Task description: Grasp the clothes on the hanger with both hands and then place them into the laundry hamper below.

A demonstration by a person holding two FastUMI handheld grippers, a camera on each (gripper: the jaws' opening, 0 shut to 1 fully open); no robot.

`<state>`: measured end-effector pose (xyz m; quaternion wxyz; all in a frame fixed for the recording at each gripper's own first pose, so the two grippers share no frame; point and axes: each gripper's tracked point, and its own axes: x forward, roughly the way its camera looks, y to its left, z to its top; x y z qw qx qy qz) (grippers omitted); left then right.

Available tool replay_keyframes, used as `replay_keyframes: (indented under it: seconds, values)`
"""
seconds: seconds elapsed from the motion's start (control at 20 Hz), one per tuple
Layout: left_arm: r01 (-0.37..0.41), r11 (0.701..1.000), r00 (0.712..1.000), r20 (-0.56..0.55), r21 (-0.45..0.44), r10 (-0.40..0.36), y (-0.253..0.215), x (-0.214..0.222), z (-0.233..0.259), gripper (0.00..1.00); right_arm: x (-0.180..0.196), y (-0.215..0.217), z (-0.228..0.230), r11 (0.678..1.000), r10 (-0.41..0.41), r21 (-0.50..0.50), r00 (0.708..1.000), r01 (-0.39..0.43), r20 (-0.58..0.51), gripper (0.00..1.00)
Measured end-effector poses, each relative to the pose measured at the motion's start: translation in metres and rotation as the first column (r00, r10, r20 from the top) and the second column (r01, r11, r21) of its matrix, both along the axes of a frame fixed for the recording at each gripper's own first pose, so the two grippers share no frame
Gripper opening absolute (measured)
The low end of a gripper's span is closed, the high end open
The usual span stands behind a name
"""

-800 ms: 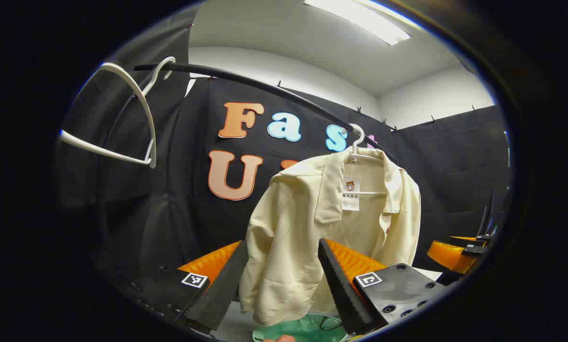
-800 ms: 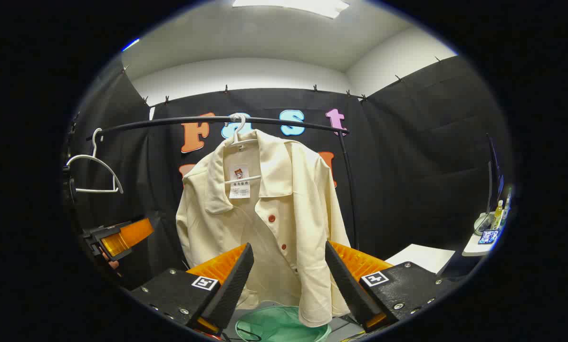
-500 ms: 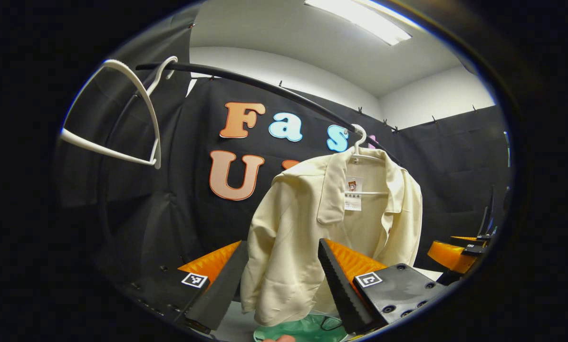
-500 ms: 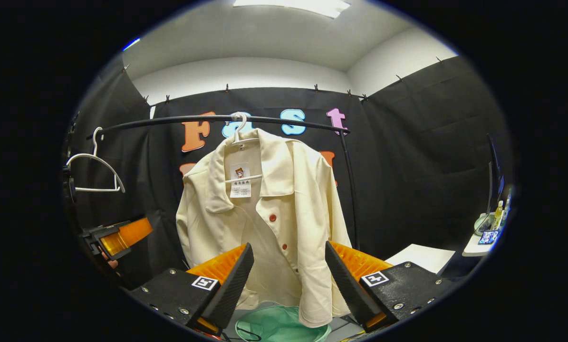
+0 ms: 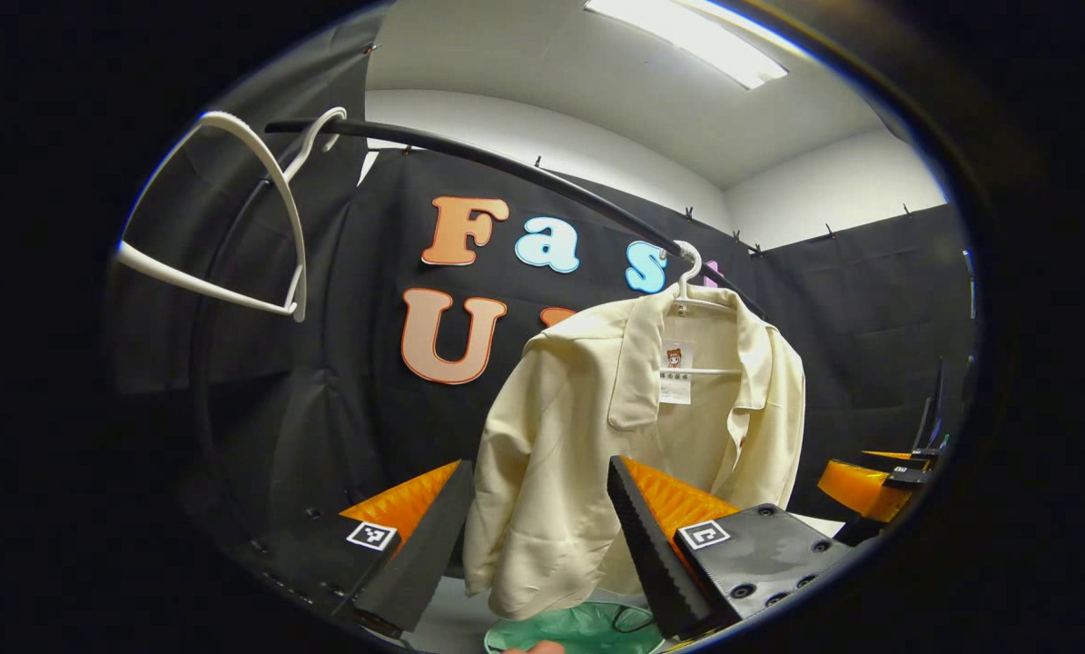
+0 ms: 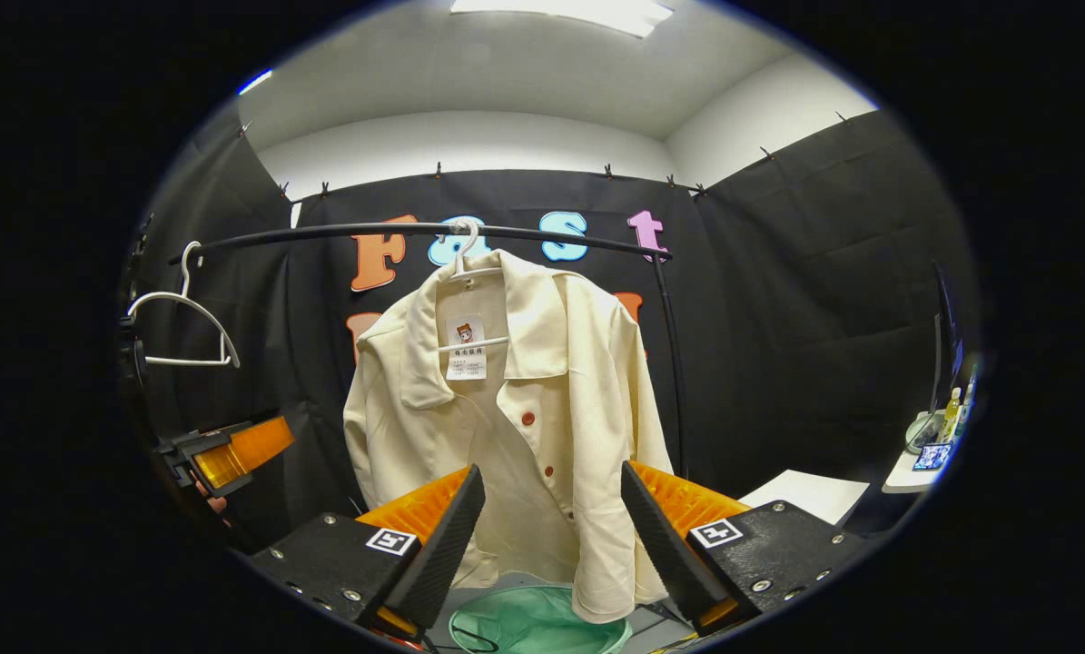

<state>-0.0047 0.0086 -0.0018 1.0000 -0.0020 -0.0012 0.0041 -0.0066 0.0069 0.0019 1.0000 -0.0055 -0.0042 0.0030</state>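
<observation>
A cream collared jacket with red buttons hangs on a white hanger from a black rail. Below it sits a green mesh laundry hamper. My left gripper is open, short of the jacket's sleeve, nothing between its fingers. My right gripper is open too, in front of the jacket's lower front and apart from it. The left gripper also appears at the left of the right gripper view, and the right gripper at the right of the left gripper view.
An empty white hanger hangs at the rail's left end. The rail's upright post stands right of the jacket. A white table corner and a shelf with small bottles lie at the right.
Both views have shifted slightly; the jacket sits a little higher and closer between the right gripper's fingers. Both grippers stay open.
</observation>
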Motion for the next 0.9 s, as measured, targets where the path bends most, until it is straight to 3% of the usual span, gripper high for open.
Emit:
replay_keyframes:
  seconds: [0.55,0.9]
  values:
    - [-0.005,1.0,1.0,0.008,-0.023,0.005,0.004,-0.004,0.004,0.97,0.005,0.001,-0.003,1.0,0.0,-0.002,1.0,0.0,-0.002,0.94]
    - [-0.028,1.0,1.0,0.012,0.0,0.028,0.016,-0.017,0.006,0.96,0.056,0.013,0.013,0.999,0.029,-0.044,0.999,-0.027,0.037,0.94]
